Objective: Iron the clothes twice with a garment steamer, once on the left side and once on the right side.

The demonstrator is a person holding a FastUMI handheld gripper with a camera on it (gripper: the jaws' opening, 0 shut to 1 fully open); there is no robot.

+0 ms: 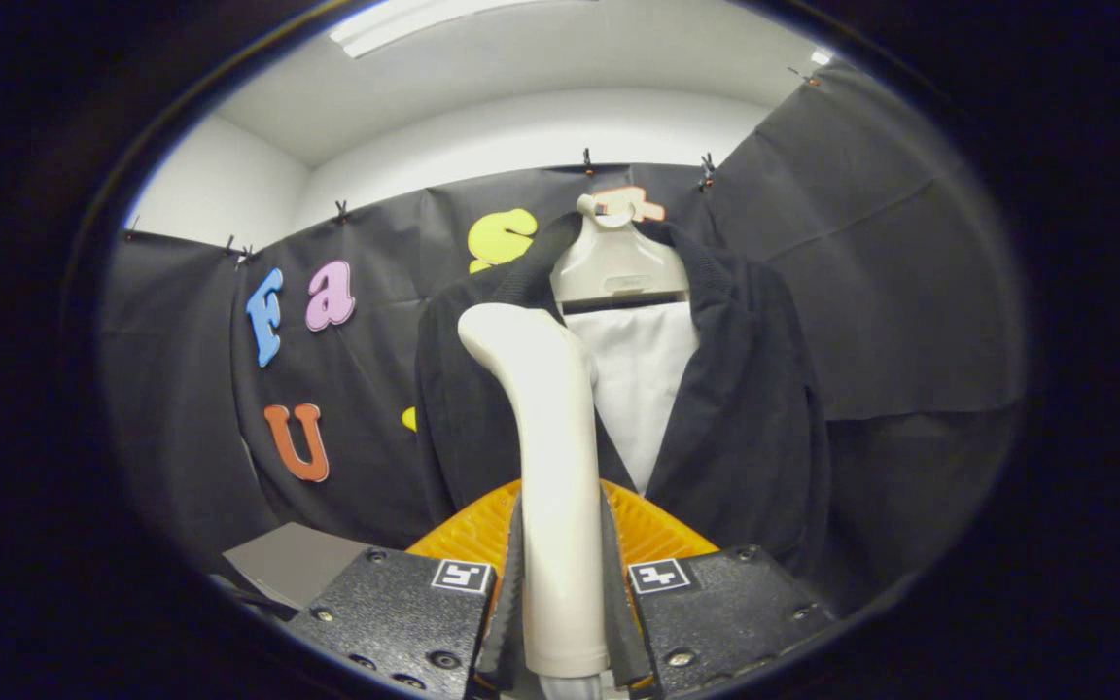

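Gripper [561, 593]: both fingers pressed against the handle of the steamer [545, 457], one on each side; tool in hand, upright.
Steamer head: raised in front of the jacket's left half, near the lapel; contact with the cloth cannot be told.
Jacket [754, 408]: dark, hung on a pale hanger [616, 267] against the booth wall, light lining showing at the open front.
Progress, as judged: steamer picked up and brought to the garment; no sign shows whether either pass is finished, so both sides may remain.
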